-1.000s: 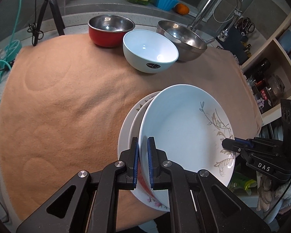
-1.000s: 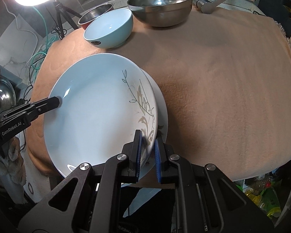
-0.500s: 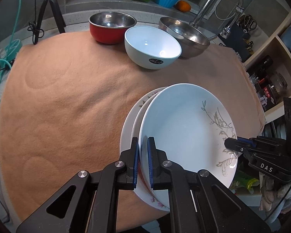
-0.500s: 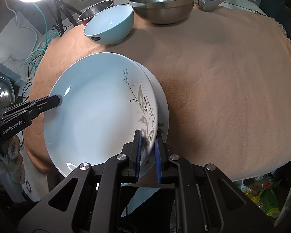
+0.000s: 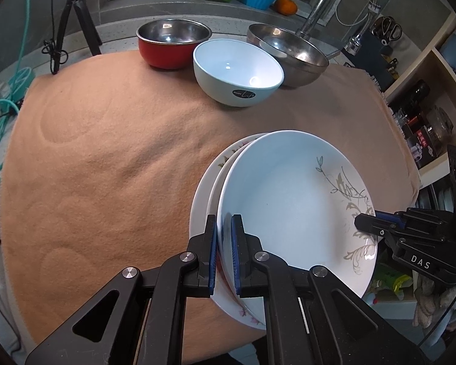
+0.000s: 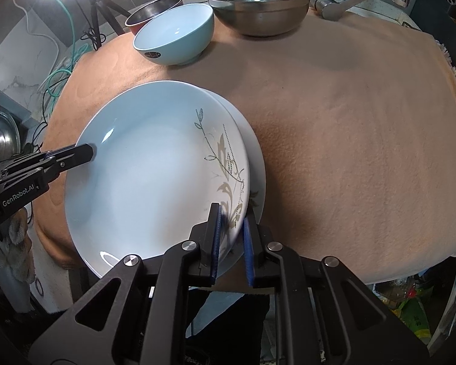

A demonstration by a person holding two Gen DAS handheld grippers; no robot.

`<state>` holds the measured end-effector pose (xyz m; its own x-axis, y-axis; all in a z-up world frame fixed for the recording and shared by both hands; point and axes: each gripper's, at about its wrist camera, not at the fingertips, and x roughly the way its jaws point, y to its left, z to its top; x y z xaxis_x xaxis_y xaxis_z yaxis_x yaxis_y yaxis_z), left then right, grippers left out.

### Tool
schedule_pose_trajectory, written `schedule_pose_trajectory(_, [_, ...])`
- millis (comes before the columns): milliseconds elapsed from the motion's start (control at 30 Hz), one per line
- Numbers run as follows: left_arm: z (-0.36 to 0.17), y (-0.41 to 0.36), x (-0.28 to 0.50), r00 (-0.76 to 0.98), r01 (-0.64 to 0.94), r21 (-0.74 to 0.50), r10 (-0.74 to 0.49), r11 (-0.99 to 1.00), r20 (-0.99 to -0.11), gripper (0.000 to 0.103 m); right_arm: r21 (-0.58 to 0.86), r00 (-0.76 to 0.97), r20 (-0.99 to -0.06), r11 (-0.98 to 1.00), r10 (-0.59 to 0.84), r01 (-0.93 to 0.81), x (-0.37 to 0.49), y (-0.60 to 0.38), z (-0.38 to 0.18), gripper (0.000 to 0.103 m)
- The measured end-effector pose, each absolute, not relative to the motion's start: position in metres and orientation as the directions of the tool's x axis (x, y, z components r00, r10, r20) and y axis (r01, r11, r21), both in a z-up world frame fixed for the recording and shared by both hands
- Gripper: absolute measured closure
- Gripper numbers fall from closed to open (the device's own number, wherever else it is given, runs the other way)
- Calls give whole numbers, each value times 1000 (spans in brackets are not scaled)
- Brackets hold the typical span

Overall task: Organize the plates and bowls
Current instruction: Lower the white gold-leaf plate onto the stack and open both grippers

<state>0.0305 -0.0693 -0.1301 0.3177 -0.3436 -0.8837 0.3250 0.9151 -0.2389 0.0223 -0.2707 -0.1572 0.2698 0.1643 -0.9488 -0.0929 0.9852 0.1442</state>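
A pale blue plate with a leaf pattern (image 5: pixel 288 200) (image 6: pixel 155 167) sits on top of a white floral plate (image 5: pixel 203 194) (image 6: pixel 255 164) near the front edge of the tan cloth. My left gripper (image 5: pixel 223 252) is shut on the blue plate's near rim; it also shows in the right wrist view (image 6: pixel 88 153). My right gripper (image 6: pixel 231 237) stands around the opposite rim with its jaws slightly parted; it also shows in the left wrist view (image 5: pixel 364 222). A light blue bowl (image 5: pixel 237 71) (image 6: pixel 174 38), a red bowl (image 5: pixel 173 42) and a steel bowl (image 5: pixel 291 53) (image 6: pixel 258 3) stand at the back.
A faucet (image 5: pixel 340 0) rises behind the steel bowl. A tripod (image 5: pixel 76 15) stands at the back left, with teal cables (image 5: pixel 0 115) at the left. Shelves with bottles (image 5: pixel 422 115) are at the right. The cloth (image 6: pixel 349 137) spreads right of the plates.
The plate stack has settled slightly toward the cloth. My right gripper's jaws have widened a little on the rim. The left gripper keeps its hold.
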Motion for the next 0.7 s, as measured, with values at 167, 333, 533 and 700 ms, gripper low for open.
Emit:
schedule_pose_trajectory(167, [-129,-73,32,317,347,-209,-324,914,-892,96,138,267,-950,986,159,-97,23,-269,-158,89])
schedule_pose_trajectory(333, [-128,-79,31,325,380,-157,-291,911,-900,96,136,267,-951,986,157,-96,22,-269,-158,88])
schedule_pose_trajectory(533, [-127,-80,32,323,402,-133,-276,906,-905,95,125,265,-953,987,148,-103,23,-267,-158,88])
schedule_pose_trajectory(700, [-128,-84,30,329,421,-105,-259,901,-908,95,118,264,-954,987,144,-111,22,-267,-158,88])
